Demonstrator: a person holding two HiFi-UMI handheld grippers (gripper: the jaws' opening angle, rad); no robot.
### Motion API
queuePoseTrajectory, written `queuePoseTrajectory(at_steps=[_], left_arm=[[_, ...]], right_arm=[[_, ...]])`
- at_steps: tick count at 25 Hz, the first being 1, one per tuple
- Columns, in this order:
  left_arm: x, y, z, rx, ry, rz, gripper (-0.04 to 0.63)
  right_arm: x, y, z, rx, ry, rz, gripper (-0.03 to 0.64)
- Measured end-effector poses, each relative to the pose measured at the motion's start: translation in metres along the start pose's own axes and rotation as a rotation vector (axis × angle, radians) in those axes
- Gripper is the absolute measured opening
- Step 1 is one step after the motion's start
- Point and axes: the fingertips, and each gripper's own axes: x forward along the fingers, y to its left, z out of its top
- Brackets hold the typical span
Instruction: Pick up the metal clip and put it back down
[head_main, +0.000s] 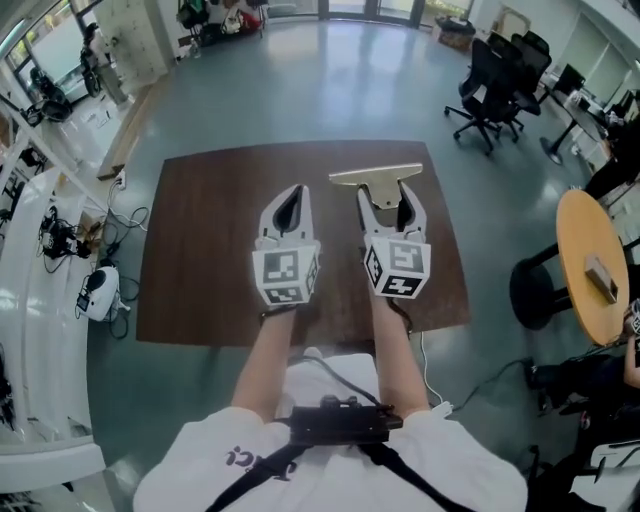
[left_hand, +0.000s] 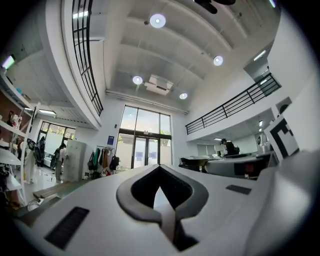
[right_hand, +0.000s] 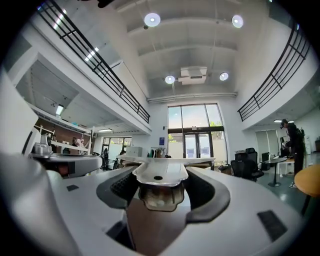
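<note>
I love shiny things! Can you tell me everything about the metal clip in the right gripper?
The shiny silver metal clip is T-shaped: a wide flat bar at the far end and a narrower tongue with a small round hole. The white right gripper pinches the tongue between its dark fingers. It is over the dark brown table; touching it or not, I can't tell.

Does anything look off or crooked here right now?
Nothing stands out. The metal clip sits squarely in the right gripper over the brown table; the left gripper is shut and empty.
</note>
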Motion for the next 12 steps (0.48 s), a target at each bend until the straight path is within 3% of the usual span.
queuePoseTrajectory(at_steps=[5, 12], left_arm=[[0.011, -0.033, 0.002, -0.026, 0.002, -0.075, 0.012], [0.051, -0.113, 0.001, -0.053, 0.022, -0.179, 0.012]], right_arm=[[-0.016, -0.024, 0.006, -0.021, 0.008, -0.048, 0.299], [-0.033, -0.112, 0.015, -0.036, 0.021, -0.129, 0.299]])
